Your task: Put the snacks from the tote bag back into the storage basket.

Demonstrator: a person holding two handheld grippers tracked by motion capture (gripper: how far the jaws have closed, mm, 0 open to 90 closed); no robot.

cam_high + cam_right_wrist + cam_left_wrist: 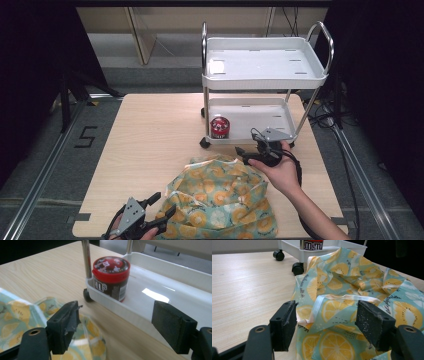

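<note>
A pale wooden table (pixel 150 150) carries a white two-shelf wheeled cart (pixel 265 75) at its 1 o'clock. A crumpled turquoise cloth printed with lemon slices (pixel 220 200) lies at the table's 5 o'clock. A red-lidded brown candy tub (pixel 220 127) stands on the cart's lower shelf, at 12 o'clock from the cloth. The right gripper (pixel 241 152), jaws spread and empty, hovers at the cloth's 1 o'clock edge. The left gripper (pixel 164 205), jaws spread, straddles the cloth's white-hemmed fold at 8 o'clock.

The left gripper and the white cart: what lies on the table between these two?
In the high view, the lemon-print cloth lies crumpled between the left gripper and the white cart. The left gripper view shows it reaching to the cart's wheels.
</note>
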